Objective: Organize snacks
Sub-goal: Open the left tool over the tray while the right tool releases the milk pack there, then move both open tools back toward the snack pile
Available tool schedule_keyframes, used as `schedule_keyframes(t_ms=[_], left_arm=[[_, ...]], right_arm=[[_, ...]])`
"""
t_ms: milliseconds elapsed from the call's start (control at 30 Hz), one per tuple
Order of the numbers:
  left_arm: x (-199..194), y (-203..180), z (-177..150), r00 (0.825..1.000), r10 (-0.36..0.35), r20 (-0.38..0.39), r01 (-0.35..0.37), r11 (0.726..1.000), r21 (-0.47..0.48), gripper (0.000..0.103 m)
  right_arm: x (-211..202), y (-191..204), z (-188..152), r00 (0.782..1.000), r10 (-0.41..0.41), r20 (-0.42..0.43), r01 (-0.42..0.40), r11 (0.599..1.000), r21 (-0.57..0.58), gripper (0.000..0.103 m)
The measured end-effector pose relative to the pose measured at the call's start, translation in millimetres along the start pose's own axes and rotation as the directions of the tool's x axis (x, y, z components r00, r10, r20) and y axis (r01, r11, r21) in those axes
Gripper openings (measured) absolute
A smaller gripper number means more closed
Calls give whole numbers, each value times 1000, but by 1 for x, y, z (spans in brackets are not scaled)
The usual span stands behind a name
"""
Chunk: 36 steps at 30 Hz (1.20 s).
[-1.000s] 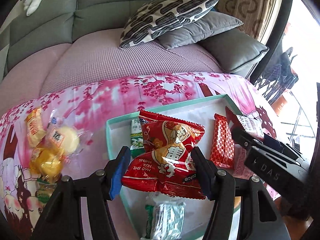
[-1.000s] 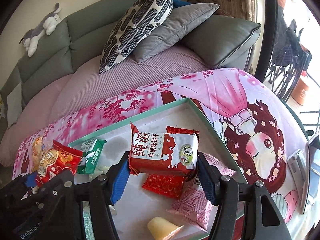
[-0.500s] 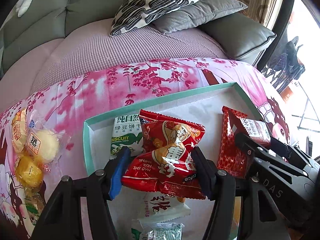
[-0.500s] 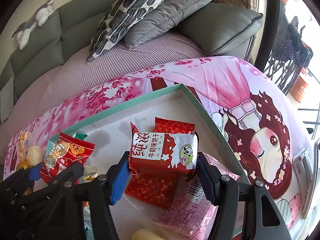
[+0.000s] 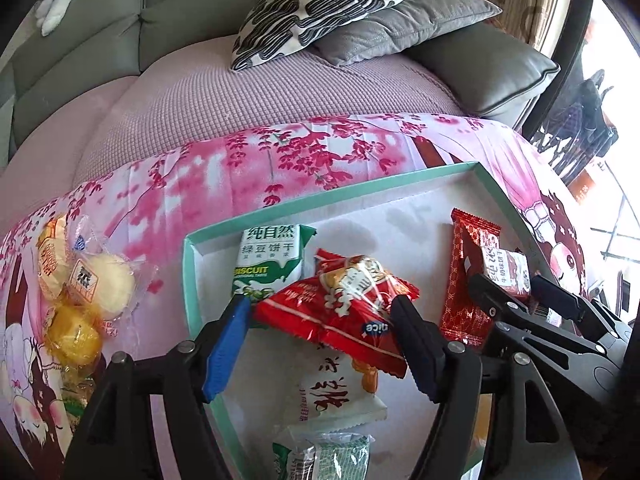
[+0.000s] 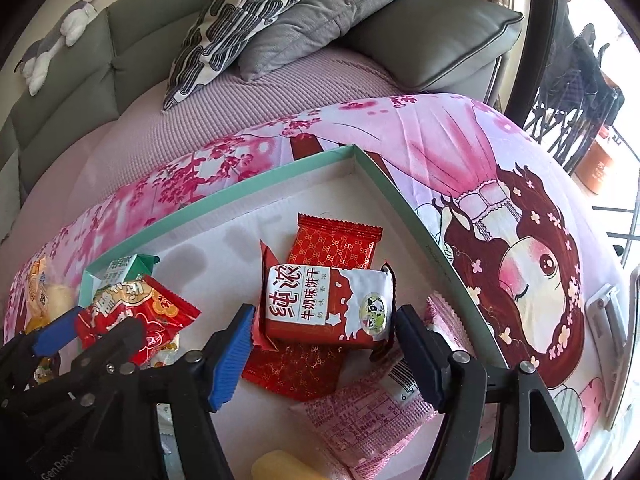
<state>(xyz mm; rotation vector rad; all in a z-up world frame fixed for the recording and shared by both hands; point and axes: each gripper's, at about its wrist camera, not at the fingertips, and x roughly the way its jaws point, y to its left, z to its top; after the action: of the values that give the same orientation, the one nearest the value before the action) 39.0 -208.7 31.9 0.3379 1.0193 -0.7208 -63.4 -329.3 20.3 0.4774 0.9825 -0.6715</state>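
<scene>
Pink cartoon-printed cloth (image 6: 500, 152) covers the table in front of a grey sofa (image 5: 120, 40), and on it sits a shallow mint-rimmed tray (image 5: 320, 200) where the snacks are being gathered.

Nearest, the left tongs (image 5: 320, 344) have just been opening; the red crinkled snack bag (image 5: 340, 304) lies tilted between the jaws with a gap at the blue one, so it looks released, resting on a white packet (image 5: 336, 396) inside the tray. Below that a green-and-white packet (image 5: 320, 456) lies closest to the camera. Just past the left tongs' tips a green biscuit pack (image 5: 272, 260) sits in the tray's corner.

The right tongs (image 6: 324, 352) have likewise been opening; the red-and-white milk biscuit pack (image 6: 328, 304) sits between the jaws, apparently let go, on top of a red patterned wrapper (image 6: 336, 240). A pink packet (image 6: 372, 412) lies under the right jaw, and a yellow piece (image 6: 280, 468) shows at the near edge.

Off to the left of the left tongs, outside the tray, a cluster of clear-wrapped yellow cakes (image 5: 80, 292) waits on the cloth.

By my reading, most snacks are already in the tray and these two have just been delivered; the yellow cakes remain to be fetched.
</scene>
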Motion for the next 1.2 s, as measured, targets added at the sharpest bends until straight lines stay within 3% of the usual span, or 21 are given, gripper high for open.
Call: schedule_keyframes(t_ms=[267,600,967,1033,1200], left_arm=[[-31,17,-8,999,27,20,-26,999,-28,86],[-67,69,-31,992,115,50,-107,984,-141,88],[-73,115,-59,985,169,27,-156,953,-259,88],[-74,119,-60,985,170,36,-154,949,-274,95],[-71,124,-63,981,192,40,-173,943,-285,98]], right_arm=[[-14,9,-3,1000,24,-2,-24,999,-35,102],[-41,29,-11,999,36,7,-35,994,-107,103],[-62,54,-18,995,93,30,-87,984,-152,103],[-61,55,-19,994,107,26,-102,984,-147,103],[-58,55,-20,994,112,14,-109,985,-137,103]])
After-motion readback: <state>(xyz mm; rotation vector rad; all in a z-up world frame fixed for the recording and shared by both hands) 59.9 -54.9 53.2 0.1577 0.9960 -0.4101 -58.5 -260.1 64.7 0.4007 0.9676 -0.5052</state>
